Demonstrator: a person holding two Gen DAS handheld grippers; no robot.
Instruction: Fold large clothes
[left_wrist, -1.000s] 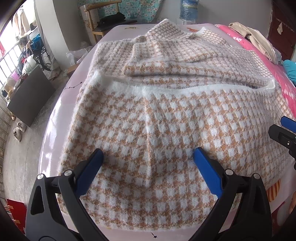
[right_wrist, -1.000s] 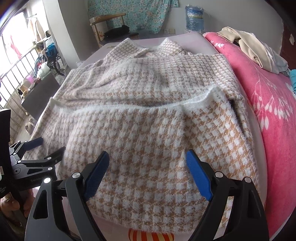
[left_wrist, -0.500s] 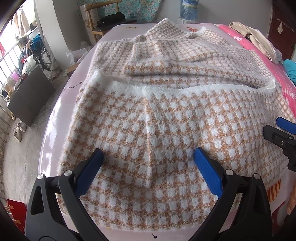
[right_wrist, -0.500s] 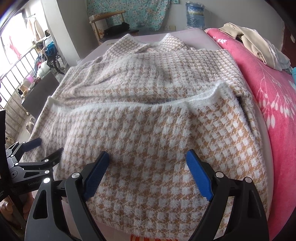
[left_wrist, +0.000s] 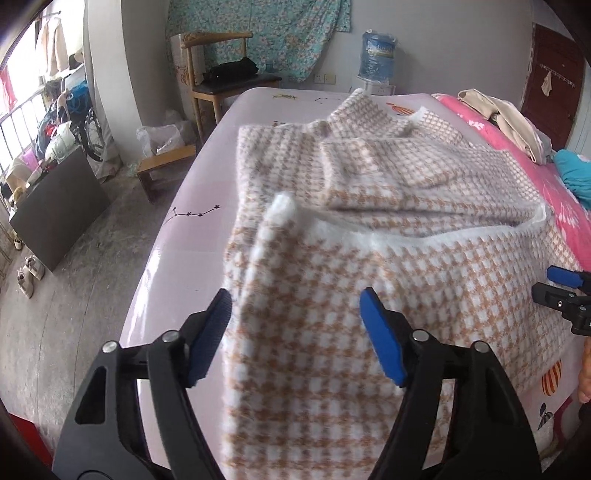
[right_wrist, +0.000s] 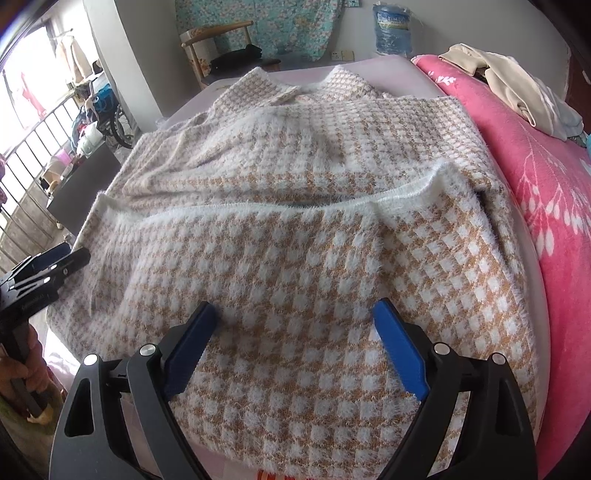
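A fuzzy tan-and-white houndstooth sweater (left_wrist: 388, 206) lies on the pale pink bed, its lower part folded up over the body, with the white hem (right_wrist: 280, 208) running across the middle. My left gripper (left_wrist: 295, 321) is open, raised above the sweater's left side. The near left part of the fold looks lifted and blurred in that view. My right gripper (right_wrist: 295, 339) is open just above the folded part near its front edge. Each gripper shows at the edge of the other's view: the right one (left_wrist: 565, 291) and the left one (right_wrist: 44, 269).
A pink floral blanket (right_wrist: 546, 192) covers the bed's right side, with beige clothes (right_wrist: 506, 85) piled on it. A wooden chair (left_wrist: 225, 77), a water bottle (left_wrist: 376, 59) and a dark panel (left_wrist: 55, 206) stand on the floor to the left and behind.
My left gripper has risen and swung left, so the floor and chair now show. The sweater's near left part looks lifted. My right gripper has barely moved.
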